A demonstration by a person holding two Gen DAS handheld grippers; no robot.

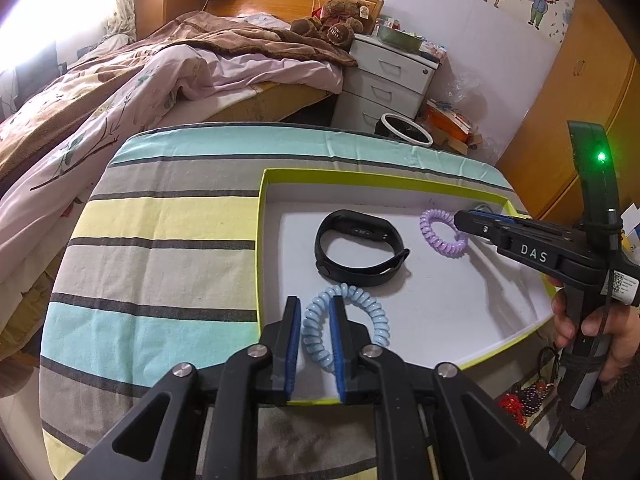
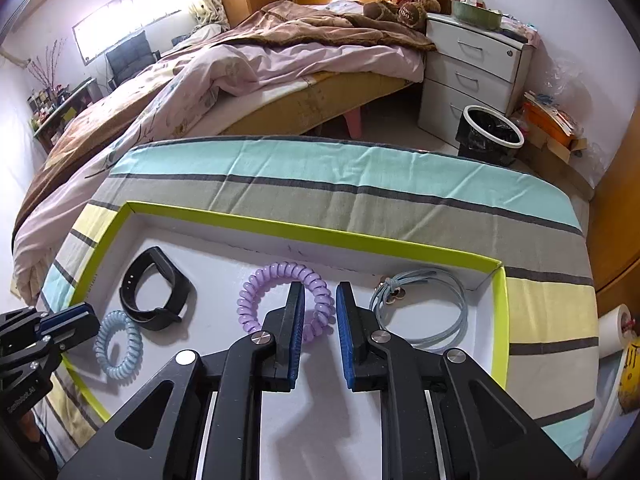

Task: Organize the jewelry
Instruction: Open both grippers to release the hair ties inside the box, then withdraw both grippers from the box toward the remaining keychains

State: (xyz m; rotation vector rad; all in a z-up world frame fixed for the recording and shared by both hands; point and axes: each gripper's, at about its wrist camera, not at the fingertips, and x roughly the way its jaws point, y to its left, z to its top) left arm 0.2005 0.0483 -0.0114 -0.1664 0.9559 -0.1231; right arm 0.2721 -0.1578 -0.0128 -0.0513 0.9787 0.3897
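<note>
**Jewelry in tray, both tongs parted over coil bands**

Four pcs lay on the white floor of the tray [image 2: 304, 229], a shallow box w/ lime-green rim: blue coil [image 1: 362, 302], black band [image 1: 356, 250], purple coil [image 2: 280, 276] and a grey-blue cord loop [image 2: 436, 304]. Blue coil sat near the tray's left-front edge, black band just behind it, purple coil toward the middle-back, cord loop in the right-back corner w/ a small knot and beads at its left side.

Left gripper [image 1: 316, 306] was parted, not clenched. Its two blue-padded fingers straddled the left part of the blue coil: one finger outside the ring, the other inside it, a section of coil between them. Gaps showed between pads and coil, so no grip; whether the tips touched the tray floor, can't tell.

Right gripper [image 2: 320, 292] was likewise parted, abt the same gap. Left finger lay over the purple coil's right side, hiding part of it; right finger stood betw. purple coil and cord loop, apart from both. Nothing clamped. In the left wrist view the right gripper [image 1: 460, 218] reached in from the right, tip at the purple coil [image 1: 442, 228], a hand [image 1: 576, 320] round its handle.

Tray sat on a striped cloth [image 2: 360, 184] (teal, grey, yellow bands). Beyond: bed [image 2: 280, 60] w/ rumpled covers, teddy bear [image 2: 416, 0], white drawer unit [image 2: 472, 68], bin [image 2: 492, 132].
</note>
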